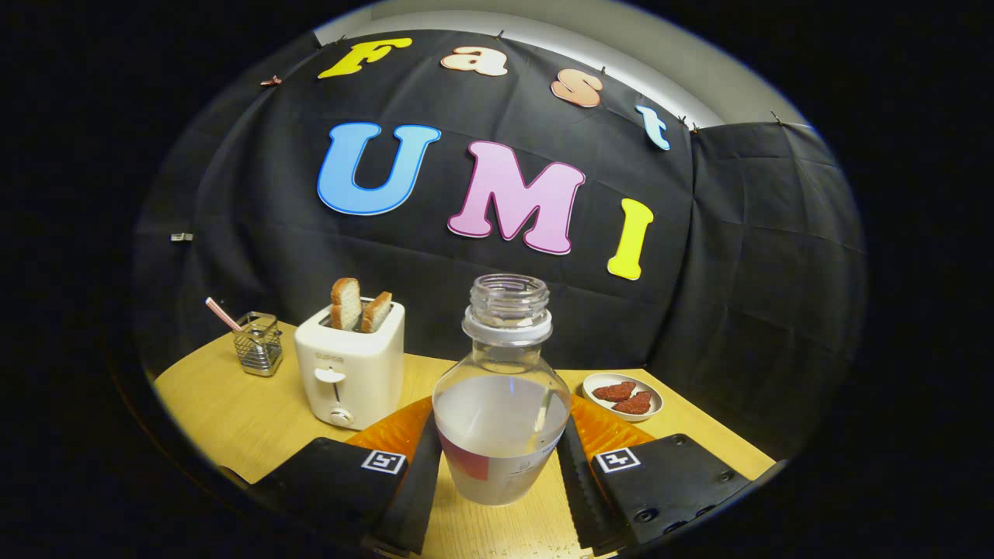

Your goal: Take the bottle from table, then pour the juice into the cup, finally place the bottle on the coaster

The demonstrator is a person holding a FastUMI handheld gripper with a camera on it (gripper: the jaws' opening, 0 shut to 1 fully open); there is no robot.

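Standing upright between the hand-held gripper [501, 466] fingers, the uncapped bottle [502, 404] is clamped by both.

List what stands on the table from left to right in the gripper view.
Wire basket → toaster → bottle, upright between the claw fingers, which press its sides → small dish.

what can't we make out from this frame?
- Bottle base: hidden low between the fingers; lifted or standing, unclear.
- Grip: fingers flank the bottle; real contact can't be confirmed.
- Table behind the bottle: blocked by it.
- Wire basket contents: too small, apart from a striped straw.
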